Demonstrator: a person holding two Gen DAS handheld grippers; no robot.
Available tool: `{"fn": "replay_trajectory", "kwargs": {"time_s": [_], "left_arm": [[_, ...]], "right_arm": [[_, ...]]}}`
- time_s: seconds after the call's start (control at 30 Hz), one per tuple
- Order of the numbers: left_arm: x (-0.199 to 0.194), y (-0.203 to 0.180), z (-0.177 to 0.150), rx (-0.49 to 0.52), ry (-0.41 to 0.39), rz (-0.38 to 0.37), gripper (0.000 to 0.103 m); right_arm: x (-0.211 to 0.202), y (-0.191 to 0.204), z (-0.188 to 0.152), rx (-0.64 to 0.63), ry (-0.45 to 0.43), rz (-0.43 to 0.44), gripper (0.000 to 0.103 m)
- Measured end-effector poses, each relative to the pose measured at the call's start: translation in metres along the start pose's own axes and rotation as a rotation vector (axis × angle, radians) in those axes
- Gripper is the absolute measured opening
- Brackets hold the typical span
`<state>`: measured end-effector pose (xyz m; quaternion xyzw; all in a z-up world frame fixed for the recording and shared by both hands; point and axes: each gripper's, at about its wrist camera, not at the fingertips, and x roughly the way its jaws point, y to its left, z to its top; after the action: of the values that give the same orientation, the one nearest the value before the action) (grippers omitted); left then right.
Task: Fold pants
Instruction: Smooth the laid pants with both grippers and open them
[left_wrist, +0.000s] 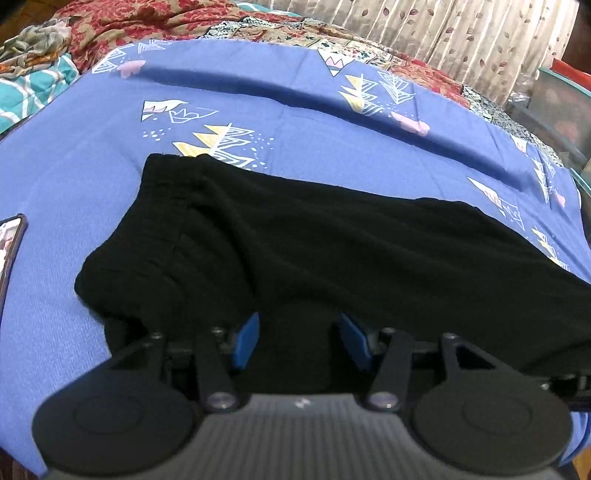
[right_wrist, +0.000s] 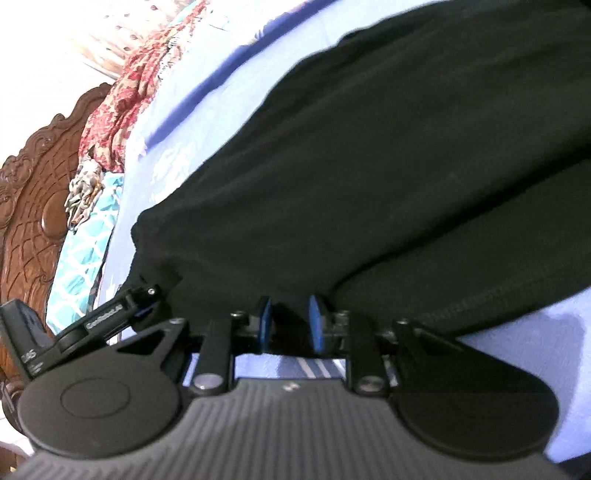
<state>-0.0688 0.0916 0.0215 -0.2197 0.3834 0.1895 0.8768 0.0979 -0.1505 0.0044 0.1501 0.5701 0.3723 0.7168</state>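
Soft indoor light; the black pants (left_wrist: 295, 240) swallow detail, the right view smears, edges bow outward.

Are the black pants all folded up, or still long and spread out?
Still long: the black pants stretch across the blue sheet, though layered lengthwise. How many layers, I cannot tell.

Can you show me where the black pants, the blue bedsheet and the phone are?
black pants (left_wrist: 295, 251), left wrist view, middle of the cloth.
blue bedsheet (left_wrist: 74, 184), left wrist view, bare part left of the pants.
phone (left_wrist: 9, 251), left wrist view, its edge at the left border.

Blurred white lettering on the left claw (right_wrist: 138, 295) arm is unreadable.
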Motion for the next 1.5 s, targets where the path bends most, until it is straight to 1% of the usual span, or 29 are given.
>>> {"fn": "replay_trajectory", "kwargs": {"time_s": [0.03, 0.07, 0.13, 0.2, 0.3, 0.37, 0.43, 0.47, 0.5, 0.57, 0.7, 0.77, 0.93, 1.0, 1.1, 1.23, 1.37, 1.47, 1.5], "left_arm": [[-0.001, 0.0, 0.0, -0.005, -0.001, -0.001, 0.049], [-0.002, 0.001, 0.0, -0.013, -0.003, -0.005, 0.05], [-0.006, 0.003, 0.003, -0.044, -0.006, -0.02, 0.051], [-0.014, 0.005, 0.005, -0.083, -0.017, -0.057, 0.053], [-0.023, -0.004, 0.008, -0.079, -0.043, -0.129, 0.055], [-0.024, -0.015, 0.007, -0.056, -0.044, -0.164, 0.058], [-0.017, -0.024, 0.005, -0.036, -0.018, -0.179, 0.058], [-0.013, -0.028, 0.002, -0.027, 0.0, -0.173, 0.058], [-0.008, -0.03, 0.0, -0.018, 0.013, -0.161, 0.058], [0.0, -0.032, -0.005, 0.0, 0.039, -0.127, 0.058], [0.003, -0.031, -0.009, 0.021, 0.049, -0.112, 0.057], [0.003, -0.032, -0.009, 0.021, 0.049, -0.108, 0.057], [0.001, -0.032, -0.009, 0.028, 0.05, -0.098, 0.057], [0.0, -0.032, -0.007, 0.017, 0.054, -0.103, 0.057], [-0.002, -0.03, -0.004, 0.003, 0.055, -0.111, 0.058], [-0.007, -0.032, 0.0, -0.025, 0.052, -0.116, 0.058], [-0.017, -0.046, 0.006, -0.013, 0.02, -0.178, 0.058], [-0.014, -0.058, 0.004, 0.017, 0.03, -0.201, 0.058], [-0.011, -0.06, 0.003, 0.022, 0.039, -0.195, 0.058]], "right_arm": [[-0.006, 0.003, 0.0, -0.014, -0.027, -0.001, 0.029], [-0.026, -0.004, -0.002, -0.033, -0.055, 0.0, 0.031], [-0.048, -0.009, 0.001, -0.065, -0.124, -0.006, 0.032], [-0.059, -0.011, 0.004, -0.068, -0.176, -0.017, 0.033], [-0.063, -0.017, 0.005, -0.059, -0.211, -0.044, 0.033], [-0.055, -0.025, 0.003, -0.037, -0.19, -0.069, 0.033], [-0.036, -0.031, -0.002, 0.012, -0.115, -0.128, 0.032], [-0.028, -0.036, -0.004, 0.037, -0.083, -0.135, 0.032], [-0.026, -0.04, -0.007, 0.055, -0.1, -0.117, 0.033], [-0.027, -0.043, -0.008, 0.093, -0.107, -0.08, 0.038], [-0.026, -0.048, -0.007, 0.157, -0.112, -0.028, 0.042], [-0.026, -0.046, -0.008, 0.16, -0.118, -0.018, 0.044], [-0.038, -0.048, -0.006, 0.141, -0.125, 0.006, 0.055], [-0.049, -0.058, -0.008, 0.13, -0.127, 0.02, 0.058], [-0.05, -0.061, -0.007, 0.127, -0.129, 0.026, 0.059], [-0.049, -0.06, -0.007, 0.124, -0.134, 0.03, 0.059], [-0.05, -0.058, -0.006, 0.1, -0.125, 0.022, 0.059], [-0.055, -0.049, -0.006, 0.059, -0.131, -0.02, 0.051], [-0.058, -0.044, -0.007, 0.03, -0.144, -0.041, 0.045]]}}
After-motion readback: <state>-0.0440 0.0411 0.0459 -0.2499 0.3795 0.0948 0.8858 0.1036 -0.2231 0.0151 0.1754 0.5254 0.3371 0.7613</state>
